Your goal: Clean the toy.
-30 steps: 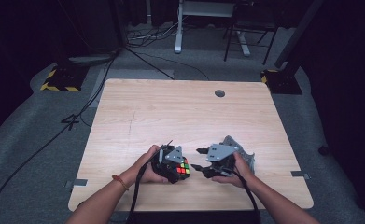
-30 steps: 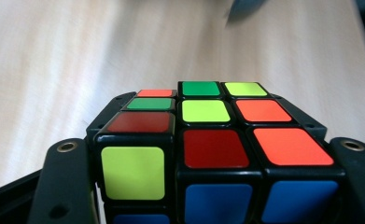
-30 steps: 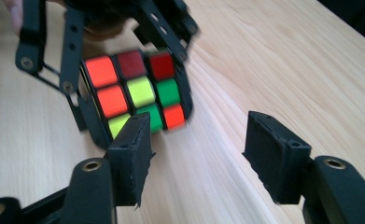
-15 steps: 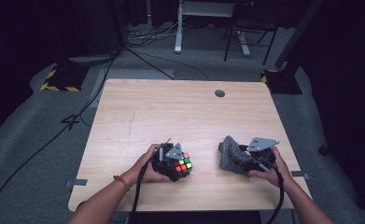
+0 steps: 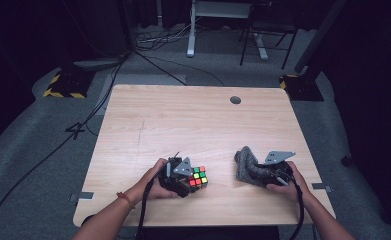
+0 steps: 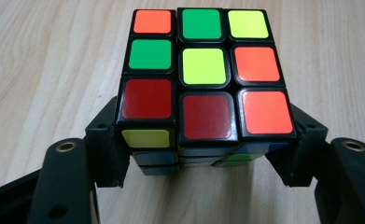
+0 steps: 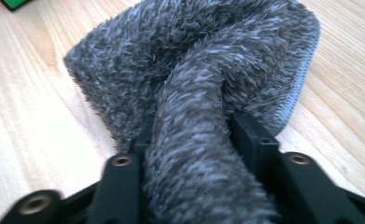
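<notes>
Scrambled cube (image 6: pixel 203 74), red-orange-green-yellow top, sits clamped in the left gripper (image 5: pixel 185 176); right gripper (image 5: pixel 263 172), at three o'clock, has just closed on grey fuzzy cloth (image 7: pixel 194 93).

puzzle cube (image 5: pixel 198 178): three-by-three, black body with coloured stickers, resting on the near left part of the wooden counter (image 5: pixel 193 125), clamped at its lower layers between the two jaws of the left claw (image 6: pixel 203 163). upper face, far row to near row: orange, green, yellow; green, yellow, orange; red, red, orange; the face is scrambled.

grey cloth (image 5: pixel 248 165): shaggy pile with a pale stitched hem, bunched into an upright fold on the near right part of the counter, well apart from the cube; a thick ridge of it is pinched between the jaws of the right claw (image 7: pixel 194 140).
</notes>
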Demonstrator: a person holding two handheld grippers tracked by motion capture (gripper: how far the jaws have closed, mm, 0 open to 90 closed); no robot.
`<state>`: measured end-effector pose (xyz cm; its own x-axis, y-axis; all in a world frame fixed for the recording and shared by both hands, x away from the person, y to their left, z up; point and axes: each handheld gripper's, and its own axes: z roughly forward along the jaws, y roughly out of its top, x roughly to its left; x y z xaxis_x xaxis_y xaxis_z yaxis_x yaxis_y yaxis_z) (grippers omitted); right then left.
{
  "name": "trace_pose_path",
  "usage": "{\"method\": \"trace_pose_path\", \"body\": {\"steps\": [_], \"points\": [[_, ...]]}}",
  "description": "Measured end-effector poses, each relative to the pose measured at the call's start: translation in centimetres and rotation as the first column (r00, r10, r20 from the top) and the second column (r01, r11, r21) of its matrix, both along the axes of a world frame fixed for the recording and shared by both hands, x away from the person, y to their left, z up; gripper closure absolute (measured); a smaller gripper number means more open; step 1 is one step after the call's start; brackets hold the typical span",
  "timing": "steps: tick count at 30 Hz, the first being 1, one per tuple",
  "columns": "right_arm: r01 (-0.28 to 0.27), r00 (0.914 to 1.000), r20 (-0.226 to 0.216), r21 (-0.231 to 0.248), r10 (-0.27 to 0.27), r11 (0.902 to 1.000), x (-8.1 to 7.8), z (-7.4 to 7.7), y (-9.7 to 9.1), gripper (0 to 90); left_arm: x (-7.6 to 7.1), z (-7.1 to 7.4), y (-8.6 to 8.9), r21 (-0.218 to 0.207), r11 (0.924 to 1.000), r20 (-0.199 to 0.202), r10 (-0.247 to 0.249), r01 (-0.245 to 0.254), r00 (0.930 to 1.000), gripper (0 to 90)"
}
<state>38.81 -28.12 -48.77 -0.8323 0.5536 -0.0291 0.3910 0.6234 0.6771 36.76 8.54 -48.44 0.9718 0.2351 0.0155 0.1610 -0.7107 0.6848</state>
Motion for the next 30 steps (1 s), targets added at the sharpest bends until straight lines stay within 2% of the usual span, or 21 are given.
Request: {"method": "trace_pose_path", "body": {"steps": [3, 7, 10, 12, 13, 17, 21, 23, 24, 25, 28, 30], "points": [[-0.013, 0.9999, 0.002, 0.008, 0.013, 0.9999, -0.1, 0.0, 0.1, 65.7, -0.1, -0.3, -0.6, -0.024, 0.9994, -0.013, -0.027, 0.027, 0.9995, 33.0], [-0.022, 0.9997, 0.008, 0.018, 0.022, 0.9996, -0.3, -0.1, 0.2, 69.9, -0.2, -0.7, -1.6, -0.028, 0.9978, 0.004, -0.060, 0.060, 0.9982, 33.1], [-0.029, 0.9995, 0.010, 0.029, 0.029, 0.9992, -0.4, -0.2, 0.4, 70.5, 0.0, -1.0, -2.0, -0.041, 0.9975, -0.017, -0.058, 0.058, 0.9982, 32.8], [-0.035, 0.9993, 0.015, 0.032, 0.035, 0.9989, -0.5, -0.2, 0.6, 70.9, 0.1, -1.1, -2.2, -0.027, 0.9982, -0.026, -0.054, 0.054, 0.9982, 32.4], [-0.039, 0.9991, 0.015, 0.034, 0.039, 0.9987, -0.6, -0.2, 0.8, 70.9, 0.1, -1.3, -2.3, -0.001, 0.9987, -0.032, -0.051, 0.051, 0.9982, 32.3], [-0.064, 0.9978, 0.019, 0.033, 0.064, 0.9974, -0.9, -0.2, 1.7, 70.8, 0.0, -1.4, -2.6, 0.013, 0.9992, -0.034, -0.037, 0.037, 0.9988, 27.4], [-0.092, 0.9956, 0.022, 0.033, 0.091, 0.9952, -1.3, -0.2, 2.6, 70.8, 0.1, -1.6, -2.9, 0.010, 0.9998, -0.039, -0.017, 0.018, 0.9991, 15.6], [-0.103, 0.9943, 0.031, 0.029, 0.102, 0.9942, -1.5, -0.1, 2.9, 71.2, 0.1, -1.4, -3.0, -0.001, 0.9999, -0.034, -0.017, 0.017, 0.9993, 19.2], [-0.106, 0.9938, 0.037, 0.031, 0.104, 0.9939, -1.6, 0.0, 3.0, 71.6, 0.1, -1.3, -3.0, -0.019, 0.9993, -0.039, -0.032, 0.031, 0.9987, 26.3], [-0.109, 0.9933, 0.041, 0.037, 0.108, 0.9933, -1.7, 0.1, 3.1, 71.9, 0.0, -1.1, -3.1, -0.023, 0.9994, -0.022, -0.026, 0.025, 0.9994, 31.3], [-0.116, 0.9922, 0.051, 0.050, 0.113, 0.9920, -1.8, 0.5, 3.1, 72.1, -0.1, -0.6, -3.5, 0.001, 0.9991, 0.000, -0.043, 0.043, 0.9991, 32.5], [-0.116, 0.9917, 0.065, 0.085, 0.111, 0.9896, -1.9, 1.2, 3.0, 72.3, -0.1, -0.3, -3.7, 0.009, 0.9987, 0.005, -0.051, 0.051, 0.9987, 32.6]]}}
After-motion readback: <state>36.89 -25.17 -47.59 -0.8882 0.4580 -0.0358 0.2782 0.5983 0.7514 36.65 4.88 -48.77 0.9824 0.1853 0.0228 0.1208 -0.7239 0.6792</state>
